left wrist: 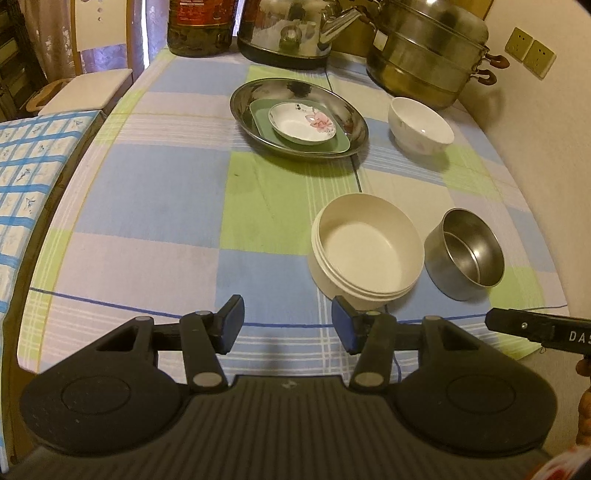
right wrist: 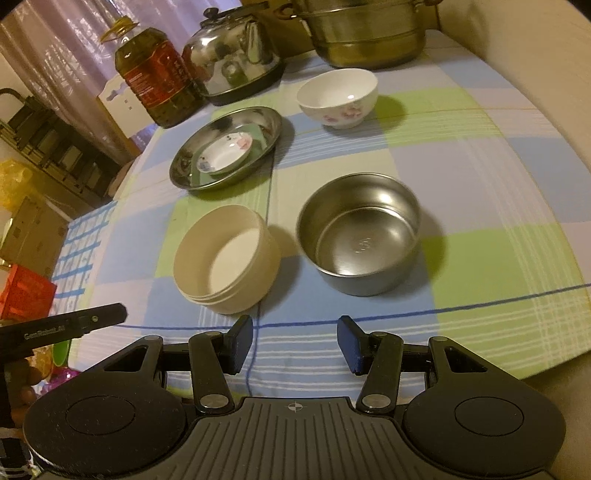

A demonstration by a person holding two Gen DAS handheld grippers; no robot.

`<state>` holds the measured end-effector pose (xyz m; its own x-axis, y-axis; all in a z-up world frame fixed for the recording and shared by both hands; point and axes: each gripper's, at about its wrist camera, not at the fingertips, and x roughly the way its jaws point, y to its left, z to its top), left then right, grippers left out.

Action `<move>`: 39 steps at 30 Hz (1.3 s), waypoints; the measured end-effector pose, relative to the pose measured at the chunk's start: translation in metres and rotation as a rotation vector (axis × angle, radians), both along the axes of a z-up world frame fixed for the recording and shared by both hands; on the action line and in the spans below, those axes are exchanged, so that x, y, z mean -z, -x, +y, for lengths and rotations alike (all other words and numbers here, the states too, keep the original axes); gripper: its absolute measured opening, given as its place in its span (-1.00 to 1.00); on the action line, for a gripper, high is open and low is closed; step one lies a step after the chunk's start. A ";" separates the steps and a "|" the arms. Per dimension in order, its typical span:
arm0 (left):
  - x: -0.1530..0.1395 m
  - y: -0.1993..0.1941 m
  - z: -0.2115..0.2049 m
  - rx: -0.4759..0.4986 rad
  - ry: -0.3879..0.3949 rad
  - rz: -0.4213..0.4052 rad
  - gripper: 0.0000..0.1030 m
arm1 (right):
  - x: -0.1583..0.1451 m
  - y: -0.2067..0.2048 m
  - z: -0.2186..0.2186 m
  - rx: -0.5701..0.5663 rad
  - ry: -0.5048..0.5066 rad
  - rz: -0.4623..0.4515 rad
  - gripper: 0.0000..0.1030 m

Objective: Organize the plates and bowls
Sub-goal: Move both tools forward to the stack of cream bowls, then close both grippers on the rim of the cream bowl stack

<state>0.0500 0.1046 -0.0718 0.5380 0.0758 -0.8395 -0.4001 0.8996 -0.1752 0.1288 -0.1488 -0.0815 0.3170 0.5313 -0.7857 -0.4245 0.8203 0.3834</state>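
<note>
A steel plate (left wrist: 255,99) (right wrist: 192,162) holds a green square plate (left wrist: 258,118) (right wrist: 258,133) with a small flowered dish (left wrist: 301,123) (right wrist: 223,153) on top. A white flowered bowl (left wrist: 421,127) (right wrist: 338,98) stands to its right. A cream bowl (left wrist: 365,247) (right wrist: 227,258) and a steel bowl (left wrist: 465,254) (right wrist: 360,234) stand side by side nearer me. My left gripper (left wrist: 288,325) is open and empty, just before the cream bowl. My right gripper (right wrist: 295,343) is open and empty, short of both near bowls.
An oil bottle (left wrist: 199,26) (right wrist: 155,74), a steel kettle (left wrist: 288,29) (right wrist: 232,55) and a stacked steamer pot (left wrist: 428,55) (right wrist: 365,33) line the table's far edge. The checked tablecloth (left wrist: 155,192) (right wrist: 498,184) covers the table. A wall (left wrist: 546,147) is at the right.
</note>
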 end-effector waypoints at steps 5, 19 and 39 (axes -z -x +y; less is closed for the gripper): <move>0.002 -0.007 0.004 0.015 0.008 0.002 -0.05 | 0.001 -0.003 0.009 -0.007 0.002 0.003 -0.01; 0.011 -0.041 0.002 0.085 0.021 -0.008 -0.05 | 0.009 -0.020 0.033 -0.029 -0.011 0.028 -0.01; 0.042 -0.089 0.004 0.166 0.013 0.039 -0.22 | 0.034 -0.049 0.075 -0.019 0.011 0.061 -0.02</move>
